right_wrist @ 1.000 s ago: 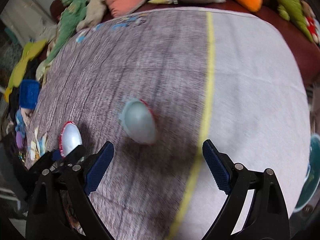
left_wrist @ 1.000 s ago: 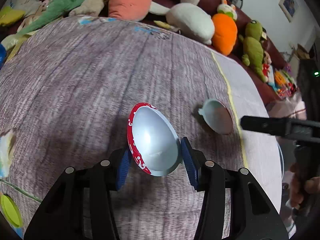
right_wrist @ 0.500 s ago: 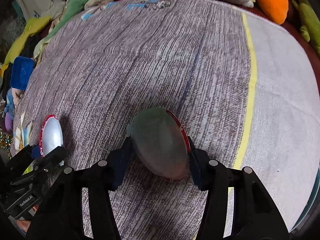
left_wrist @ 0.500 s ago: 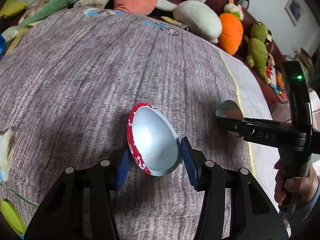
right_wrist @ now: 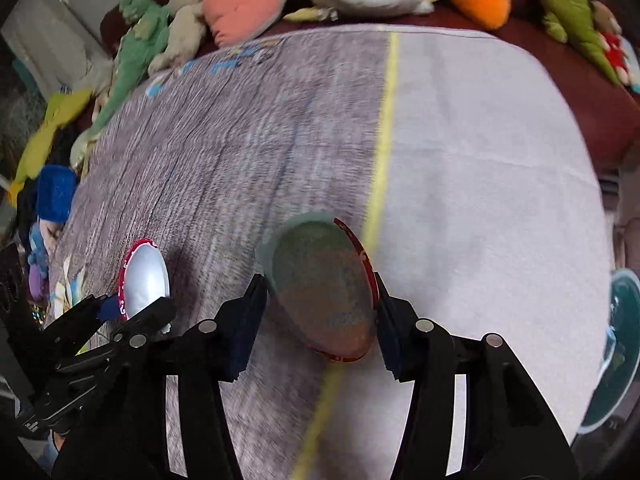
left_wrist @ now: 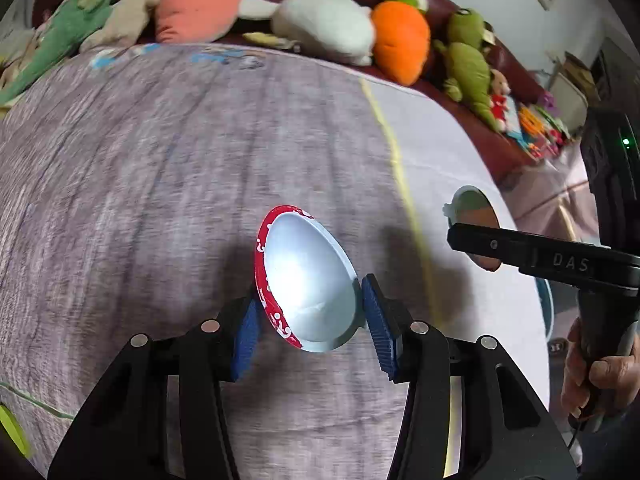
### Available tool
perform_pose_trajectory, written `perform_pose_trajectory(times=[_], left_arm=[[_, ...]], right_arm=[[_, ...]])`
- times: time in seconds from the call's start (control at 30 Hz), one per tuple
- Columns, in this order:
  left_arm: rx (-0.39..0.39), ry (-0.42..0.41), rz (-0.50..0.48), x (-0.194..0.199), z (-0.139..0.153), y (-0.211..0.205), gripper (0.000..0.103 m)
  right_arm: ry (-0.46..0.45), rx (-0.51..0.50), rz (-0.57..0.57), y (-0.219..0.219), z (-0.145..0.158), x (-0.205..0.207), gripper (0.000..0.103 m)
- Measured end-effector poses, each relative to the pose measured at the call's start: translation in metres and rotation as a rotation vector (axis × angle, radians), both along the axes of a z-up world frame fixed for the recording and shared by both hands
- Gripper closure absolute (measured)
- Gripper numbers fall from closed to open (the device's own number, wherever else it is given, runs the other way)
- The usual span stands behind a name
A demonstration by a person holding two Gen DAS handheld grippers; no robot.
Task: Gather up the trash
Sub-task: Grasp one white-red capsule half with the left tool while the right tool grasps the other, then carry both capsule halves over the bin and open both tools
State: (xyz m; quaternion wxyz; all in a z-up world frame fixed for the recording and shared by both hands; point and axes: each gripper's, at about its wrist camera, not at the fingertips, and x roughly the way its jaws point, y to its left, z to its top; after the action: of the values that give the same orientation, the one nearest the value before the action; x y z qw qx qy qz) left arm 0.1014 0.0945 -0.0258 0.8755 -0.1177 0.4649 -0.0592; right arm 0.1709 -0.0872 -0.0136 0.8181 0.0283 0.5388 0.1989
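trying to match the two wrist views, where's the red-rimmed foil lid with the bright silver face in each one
Left wrist view: the red-rimmed foil lid stands on edge at lower centre, clamped between the left gripper's blue pads.
Right wrist view: the same lid shows small at lower left, in the left gripper seen from the side.
Shared landmark: the yellow stripe across the cloth; the lid lies left of it in both.

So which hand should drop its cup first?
Right, probably. Its tool grips a cup over the pale cloth, nearer the teal rim at the edge; the left tool holds its cup farther in.
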Motion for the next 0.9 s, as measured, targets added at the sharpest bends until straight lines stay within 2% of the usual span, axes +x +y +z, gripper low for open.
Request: perform_pose_trajectory(times=[0.5,0.9], left_arm=[[0.070,-0.046,-0.226,-0.004,0.032,-0.139,0.054],[0.102,-0.037,-0.382,-0.007,0.039,-0.241,0.053]], right_arm=[[-0.092,0.119,-0.228,-0.155,0.034,-0.051,0.054],[-0.153,0.192,-0.394,-0.266,0.040,-0.093,0.054]])
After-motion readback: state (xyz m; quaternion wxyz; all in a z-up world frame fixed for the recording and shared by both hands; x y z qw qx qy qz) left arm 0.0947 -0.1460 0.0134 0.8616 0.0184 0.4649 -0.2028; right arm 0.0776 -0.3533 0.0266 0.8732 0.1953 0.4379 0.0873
